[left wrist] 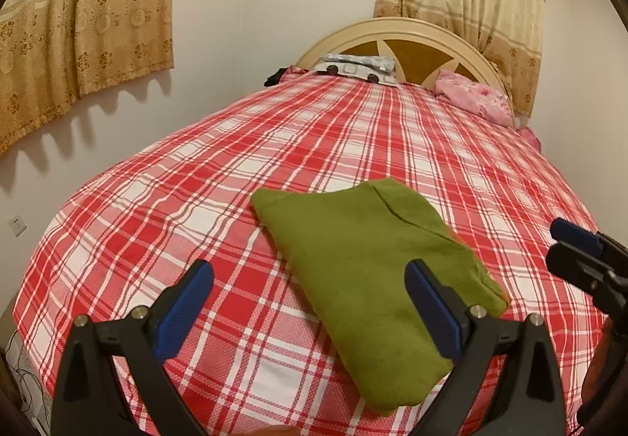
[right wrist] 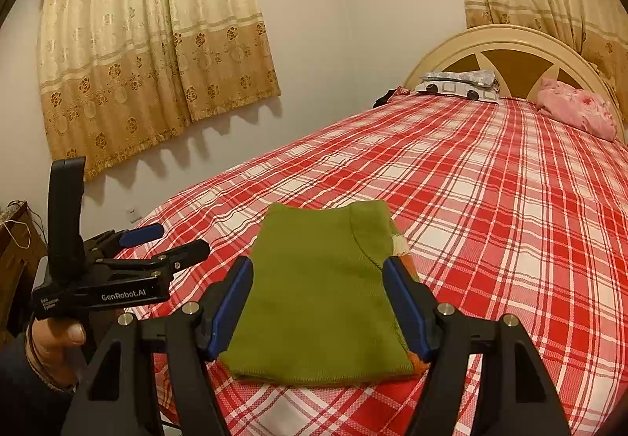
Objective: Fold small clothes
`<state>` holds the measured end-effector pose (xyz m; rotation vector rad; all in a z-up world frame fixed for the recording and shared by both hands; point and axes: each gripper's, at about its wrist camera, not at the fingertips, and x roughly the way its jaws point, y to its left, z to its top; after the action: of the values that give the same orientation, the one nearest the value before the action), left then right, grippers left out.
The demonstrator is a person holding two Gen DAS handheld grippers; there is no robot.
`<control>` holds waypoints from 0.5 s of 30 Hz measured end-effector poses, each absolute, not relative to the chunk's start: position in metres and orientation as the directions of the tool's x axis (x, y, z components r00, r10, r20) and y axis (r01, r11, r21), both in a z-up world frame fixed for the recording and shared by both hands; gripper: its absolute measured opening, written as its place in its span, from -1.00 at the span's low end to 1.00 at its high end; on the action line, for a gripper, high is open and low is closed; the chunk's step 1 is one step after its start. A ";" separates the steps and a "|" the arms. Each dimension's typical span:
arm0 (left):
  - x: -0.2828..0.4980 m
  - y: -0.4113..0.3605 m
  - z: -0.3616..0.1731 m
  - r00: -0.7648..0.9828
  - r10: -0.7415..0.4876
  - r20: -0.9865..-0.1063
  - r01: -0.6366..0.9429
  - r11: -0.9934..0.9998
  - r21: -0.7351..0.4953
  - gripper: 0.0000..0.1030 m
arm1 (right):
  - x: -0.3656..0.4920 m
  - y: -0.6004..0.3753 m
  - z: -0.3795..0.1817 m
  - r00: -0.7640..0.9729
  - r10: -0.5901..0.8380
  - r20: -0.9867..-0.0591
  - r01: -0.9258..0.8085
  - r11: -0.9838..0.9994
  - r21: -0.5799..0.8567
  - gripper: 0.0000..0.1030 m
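One green garment [right wrist: 318,302] lies on the near part of the bed [right wrist: 490,208], folded into a thick, roughly oblong pad with its layers stacked and a seam curving across the far right corner. It sits flat on the red checked cover, close to the near edge, probably because that is the easiest spot to reach with both tools. A strip of orange and white cloth shows at its right edge in the right wrist view; whether this belongs to the same garment or to something beneath it I cannot tell.

The right gripper [right wrist: 318,302] hovers just above the near part of the garment with its blue-padded fingers [right wrist: 408,310] spread apart, one over each side edge, holding nothing. That straddling stance suits pressing or a last tuck, though contact with the cloth is not clear. The left gripper [left wrist: 310,306] is likewise open and empty, off to the left of the garment; in its own view the right finger overlaps the green cloth and the left one hangs over bare cover. It seems held aside to leave room.

Judging by the compact shape, the folding looks nearly or fully done. At the far end lie a pink pillow [right wrist: 577,114] and a grey patterned pillow [right wrist: 459,83] against the headboard [right wrist: 506,43], well apart from the work.
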<state>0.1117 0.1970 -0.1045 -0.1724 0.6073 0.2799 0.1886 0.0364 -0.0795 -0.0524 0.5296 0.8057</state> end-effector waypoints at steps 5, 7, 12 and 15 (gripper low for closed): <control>0.112 0.198 -0.105 0.782 0.208 -0.587 -0.307 0.949 -0.072 0.95 | 0.184 0.041 -0.081 0.558 0.681 -0.474 -0.716 0.684 0.141 0.35; 0.113 0.199 -0.105 0.781 0.211 -0.588 -0.310 0.948 -0.070 0.95 | 0.182 0.043 -0.081 0.553 0.683 -0.476 -0.721 0.679 0.137 0.35; 0.112 0.199 -0.106 0.784 0.208 -0.585 -0.304 0.950 -0.069 0.95 | 0.180 0.045 -0.081 0.551 0.688 -0.473 -0.728 0.673 0.130 0.35; 0.107 0.198 -0.107 0.808 0.192 -0.557 -0.280 0.957 -0.076 0.95 | 0.179 0.045 -0.080 0.554 0.690 -0.465 -0.729 0.672 0.129 0.35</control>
<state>0.1071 0.1979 -0.1070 -0.1570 0.5772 0.2532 0.1790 0.0445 -0.0798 -0.0822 0.5126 0.8393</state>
